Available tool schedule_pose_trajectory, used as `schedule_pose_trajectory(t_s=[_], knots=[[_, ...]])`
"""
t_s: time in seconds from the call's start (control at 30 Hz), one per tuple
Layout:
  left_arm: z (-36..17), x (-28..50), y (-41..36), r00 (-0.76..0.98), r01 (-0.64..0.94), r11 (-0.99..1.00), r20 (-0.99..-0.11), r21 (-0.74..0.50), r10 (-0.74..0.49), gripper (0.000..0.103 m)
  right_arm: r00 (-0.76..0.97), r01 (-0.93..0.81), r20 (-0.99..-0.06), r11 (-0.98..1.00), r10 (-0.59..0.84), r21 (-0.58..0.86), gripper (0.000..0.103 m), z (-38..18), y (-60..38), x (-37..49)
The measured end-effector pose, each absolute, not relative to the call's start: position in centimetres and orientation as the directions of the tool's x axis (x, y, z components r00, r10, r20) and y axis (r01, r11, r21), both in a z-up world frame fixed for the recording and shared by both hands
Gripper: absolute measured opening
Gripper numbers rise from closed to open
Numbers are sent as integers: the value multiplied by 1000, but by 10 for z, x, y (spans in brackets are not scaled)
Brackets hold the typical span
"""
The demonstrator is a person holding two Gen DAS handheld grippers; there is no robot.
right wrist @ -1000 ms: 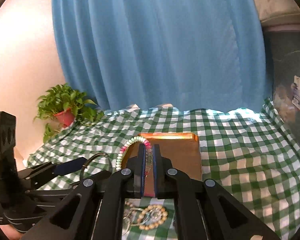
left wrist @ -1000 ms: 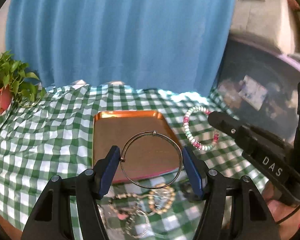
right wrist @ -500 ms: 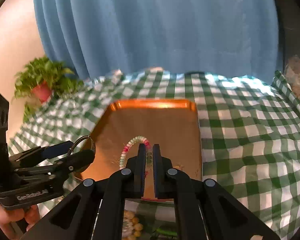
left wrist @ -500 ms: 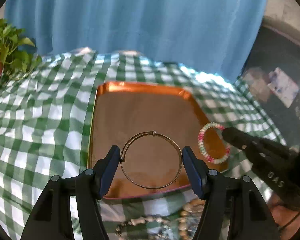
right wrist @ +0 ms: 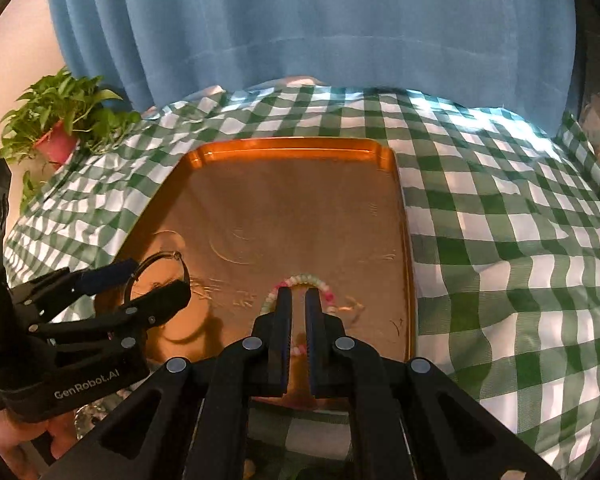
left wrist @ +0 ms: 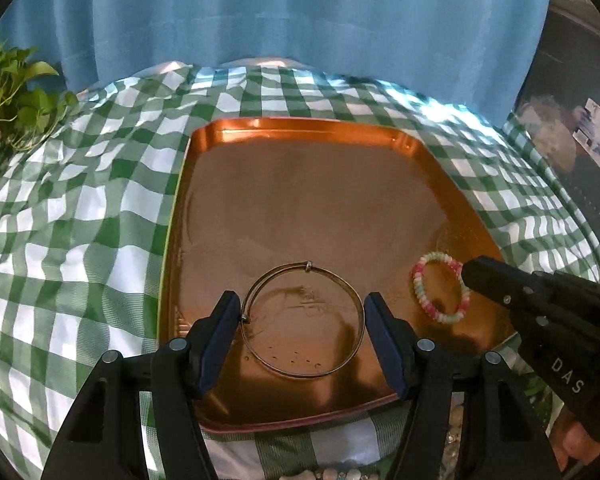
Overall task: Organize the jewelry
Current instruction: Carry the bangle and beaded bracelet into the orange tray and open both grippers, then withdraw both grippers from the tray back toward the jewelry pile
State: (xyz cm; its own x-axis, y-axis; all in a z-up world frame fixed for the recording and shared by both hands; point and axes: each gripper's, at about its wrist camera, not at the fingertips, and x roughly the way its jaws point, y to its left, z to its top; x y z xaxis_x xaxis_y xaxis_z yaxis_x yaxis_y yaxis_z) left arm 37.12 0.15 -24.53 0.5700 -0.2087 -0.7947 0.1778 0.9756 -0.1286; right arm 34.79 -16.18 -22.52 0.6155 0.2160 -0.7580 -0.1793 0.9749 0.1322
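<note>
One blue curtain [left wrist: 300, 20] hangs behind the surface, which one green-and-white checked cloth [left wrist: 80, 216] covers. One rectangular copper-coloured metal tray [left wrist: 308, 200] lies in the middle of the cloth. One leafy green plant in a red pot [right wrist: 60, 120] stands beyond the tray's far left corner; only the right wrist view shows it whole.

Over the tray's near left part, the left gripper [left wrist: 303, 312] has its fingers about halfway apart, clamped across one thin silver wire bangle [left wrist: 300, 374]. Over the tray's near right part, the right gripper [right wrist: 298, 312] has its fingers nearly together, pinching one pink, white and green beaded bracelet [left wrist: 440, 286]. The left wrist view shows the bracelet's full loop; the right shows only its far arc.

Pale beads [left wrist: 328, 474] peek out just before the tray's near edge; their count is unclear.
</note>
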Motion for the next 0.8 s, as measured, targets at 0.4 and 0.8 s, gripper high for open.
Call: schedule_pose_trajectory(t_s=[0.4, 0.8], knots=[[-236, 359, 1, 618, 161, 985, -773, -56, -145, 80, 674, -137, -706, 975, 219, 173, 81, -216, -179, 340], [-217, 288, 4, 647, 173, 983, -746, -61, -160, 81, 766, -88, -614, 977, 192, 195, 103, -198, -193, 281]])
